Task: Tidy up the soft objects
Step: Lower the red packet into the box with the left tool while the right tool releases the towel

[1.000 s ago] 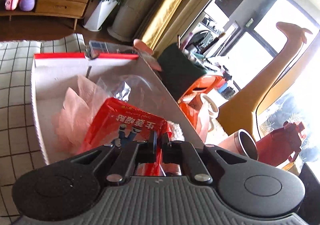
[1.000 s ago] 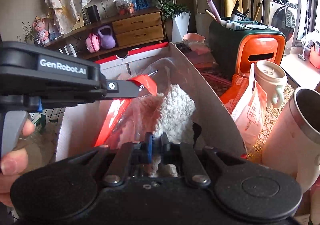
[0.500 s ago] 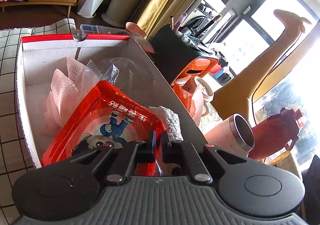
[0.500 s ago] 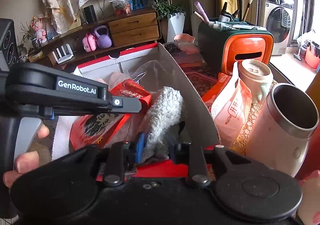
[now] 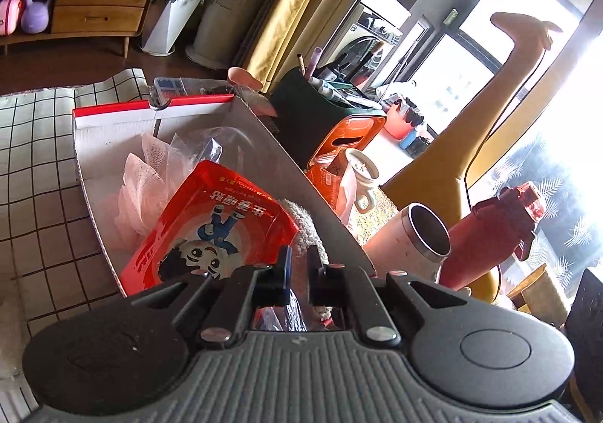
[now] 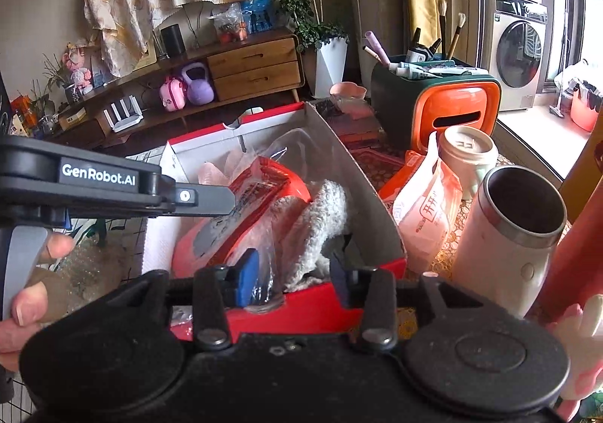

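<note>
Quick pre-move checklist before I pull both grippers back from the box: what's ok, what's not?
1. Right gripper released the white fluffy cloth: ok, fingers wide apart, nothing between them.
2. Cloth inside the cardboard box: ok, it lies against the right wall.
3. Left gripper free of the red pouch: cannot tell; fingers nearly together, plastic visible in the gap.
4. Pink mesh sponge in the box: ok.
5. Steel tumbler clear of the right gripper: ok, standing outside the box, not touching it.
</note>
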The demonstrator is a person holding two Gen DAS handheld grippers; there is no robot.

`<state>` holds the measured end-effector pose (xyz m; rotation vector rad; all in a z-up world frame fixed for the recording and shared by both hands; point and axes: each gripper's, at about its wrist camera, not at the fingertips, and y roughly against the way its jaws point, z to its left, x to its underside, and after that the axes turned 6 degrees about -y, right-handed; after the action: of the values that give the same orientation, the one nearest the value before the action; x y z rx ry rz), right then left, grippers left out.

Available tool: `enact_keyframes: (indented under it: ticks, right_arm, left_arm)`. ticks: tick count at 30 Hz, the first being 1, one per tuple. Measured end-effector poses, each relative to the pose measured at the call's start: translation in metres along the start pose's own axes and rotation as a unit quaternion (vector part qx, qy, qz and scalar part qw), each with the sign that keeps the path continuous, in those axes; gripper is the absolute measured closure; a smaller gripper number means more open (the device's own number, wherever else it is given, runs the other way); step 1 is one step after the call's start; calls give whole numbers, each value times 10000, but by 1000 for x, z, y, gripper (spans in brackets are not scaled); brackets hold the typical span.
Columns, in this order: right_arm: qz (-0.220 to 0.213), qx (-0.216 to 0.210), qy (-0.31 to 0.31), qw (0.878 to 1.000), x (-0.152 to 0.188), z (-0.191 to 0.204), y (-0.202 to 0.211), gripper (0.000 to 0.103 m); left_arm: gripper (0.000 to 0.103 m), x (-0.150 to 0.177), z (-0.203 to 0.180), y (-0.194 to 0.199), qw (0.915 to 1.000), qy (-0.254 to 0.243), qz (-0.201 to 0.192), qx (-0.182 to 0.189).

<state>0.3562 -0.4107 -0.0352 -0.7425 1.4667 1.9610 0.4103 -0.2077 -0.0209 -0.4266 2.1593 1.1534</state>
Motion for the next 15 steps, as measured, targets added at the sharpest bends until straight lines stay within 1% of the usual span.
enact_keyframes:
  ticks: [2, 5, 7, 9, 15]
  right_arm:
    - [-36, -34, 9, 10000, 0, 3, 8, 57]
    - [-103, -84, 73, 9999, 1, 11, 21, 53]
    - [-150, -101, 126, 9998, 2, 17, 29, 47]
    - [-196, -127, 174, 9996, 3, 23, 37, 45]
    - [-259, -230, 254, 9991, 9, 43, 57, 39]
  left_arm:
    - [93, 1, -4, 13, 10000, -75, -37, 24]
    - [86, 4, -10, 32, 9997, -227, -119, 3]
    - [81, 7, -13, 44, 9994, -316, -146, 0]
    - [80, 10, -13, 56, 9992, -357, -170, 2]
    - [79, 26, -12, 89, 9985, -475, -235, -150]
